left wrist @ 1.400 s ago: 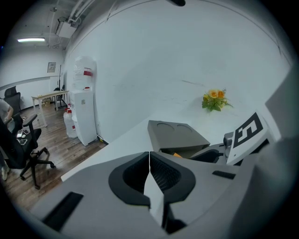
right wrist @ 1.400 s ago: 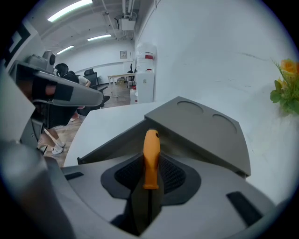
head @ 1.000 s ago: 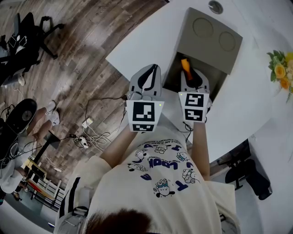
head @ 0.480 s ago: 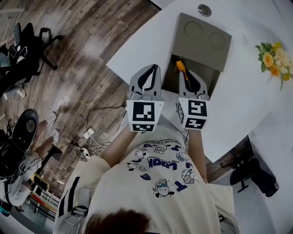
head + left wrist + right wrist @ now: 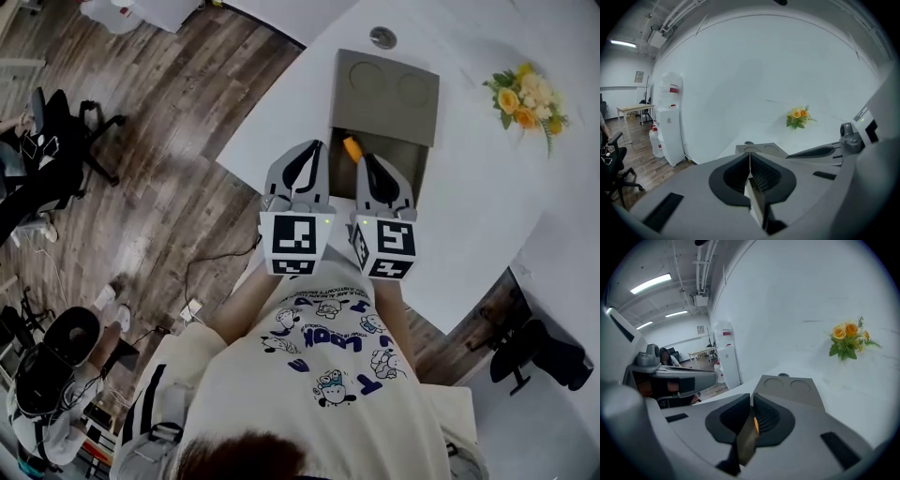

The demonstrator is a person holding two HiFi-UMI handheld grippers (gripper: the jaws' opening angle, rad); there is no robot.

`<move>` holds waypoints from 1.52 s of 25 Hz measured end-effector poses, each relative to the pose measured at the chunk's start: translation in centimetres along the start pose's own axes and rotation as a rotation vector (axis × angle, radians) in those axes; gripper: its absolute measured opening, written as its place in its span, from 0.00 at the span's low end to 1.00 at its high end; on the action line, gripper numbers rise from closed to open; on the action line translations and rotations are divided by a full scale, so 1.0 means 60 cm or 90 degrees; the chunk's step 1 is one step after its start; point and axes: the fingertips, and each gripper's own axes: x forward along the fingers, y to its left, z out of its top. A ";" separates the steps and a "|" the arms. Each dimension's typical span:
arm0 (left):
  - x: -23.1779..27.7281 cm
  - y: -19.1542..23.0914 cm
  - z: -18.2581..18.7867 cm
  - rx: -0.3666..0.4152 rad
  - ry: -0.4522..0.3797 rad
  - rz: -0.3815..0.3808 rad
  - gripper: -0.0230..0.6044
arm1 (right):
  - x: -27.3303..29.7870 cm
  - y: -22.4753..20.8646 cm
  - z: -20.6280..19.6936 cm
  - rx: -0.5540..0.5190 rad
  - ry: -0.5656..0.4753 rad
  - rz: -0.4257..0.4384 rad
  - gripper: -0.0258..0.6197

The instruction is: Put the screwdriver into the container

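Right tool (image 5: 368, 159): jaws just been closing, now pinching orange-handled screwdriver (image 5: 352, 148); orange sliver visible between pads in right gripper view (image 5: 755, 423). Handle end projects ahead of tool tips and, in head view, lies over open compartment of grey-brown rectangular container (image 5: 384, 89). Contact with container cannot be determined. Left tool (image 5: 315, 146): jaws pressed together, nothing between. Container stands on white table (image 5: 469, 216), with yellow flower bunch (image 5: 525, 94) well apart.
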 end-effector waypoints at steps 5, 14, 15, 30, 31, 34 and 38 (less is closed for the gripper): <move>-0.006 -0.011 0.019 0.014 -0.017 -0.016 0.07 | -0.019 -0.005 0.018 0.020 -0.027 -0.034 0.10; -0.014 -0.029 0.039 0.030 -0.036 -0.031 0.07 | -0.041 -0.016 0.035 0.045 -0.063 -0.062 0.10; -0.014 -0.031 0.040 0.032 -0.037 -0.032 0.07 | -0.042 -0.017 0.036 0.046 -0.065 -0.063 0.09; -0.017 -0.038 0.051 0.040 -0.050 -0.035 0.07 | -0.051 -0.019 0.041 0.043 -0.076 -0.066 0.09; -0.016 -0.039 0.051 0.040 -0.050 -0.035 0.07 | -0.051 -0.019 0.041 0.042 -0.076 -0.066 0.09; -0.015 -0.038 0.051 0.041 -0.050 -0.033 0.07 | -0.049 -0.021 0.040 0.041 -0.073 -0.066 0.09; -0.015 -0.036 0.053 0.037 -0.050 -0.031 0.07 | -0.048 -0.020 0.041 0.043 -0.070 -0.066 0.09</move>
